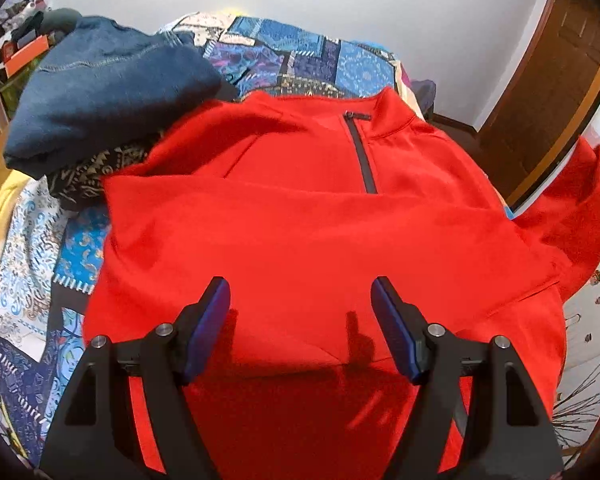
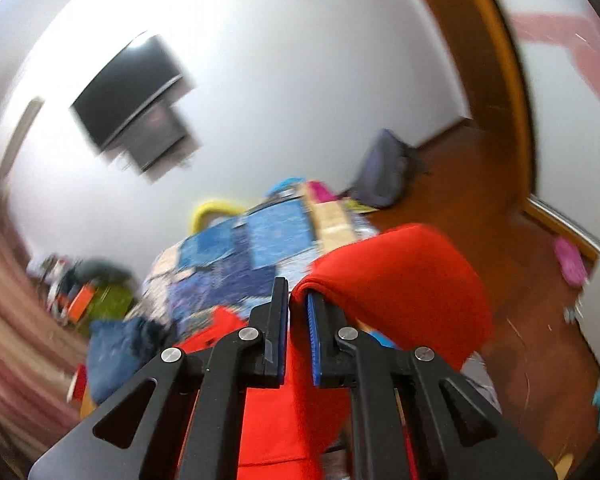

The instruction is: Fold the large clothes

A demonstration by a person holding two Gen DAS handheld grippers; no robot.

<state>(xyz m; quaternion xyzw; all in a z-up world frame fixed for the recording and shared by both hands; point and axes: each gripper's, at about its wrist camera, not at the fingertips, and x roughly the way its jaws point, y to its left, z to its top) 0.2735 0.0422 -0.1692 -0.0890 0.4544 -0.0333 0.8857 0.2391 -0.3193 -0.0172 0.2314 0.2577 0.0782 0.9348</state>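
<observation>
A red zip-neck pullover (image 1: 300,216) lies front up on the patterned bed quilt (image 1: 300,52), with one sleeve folded across its chest. My left gripper (image 1: 300,300) is open and empty, just above the pullover's lower body. In the right wrist view, my right gripper (image 2: 298,304) is shut on a fold of the red pullover's fabric (image 2: 404,280), which drapes over the right finger and is lifted above the bed. The other red sleeve (image 1: 580,208) hangs raised at the right of the left wrist view.
A folded dark blue denim garment (image 1: 104,92) sits on a dark patterned cloth (image 1: 88,180) at the bed's left. A wooden door (image 1: 548,92) and white wall stand behind. In the blurred right wrist view, a wall television (image 2: 128,96), a grey bag (image 2: 384,168) and wooden floor (image 2: 520,320) show.
</observation>
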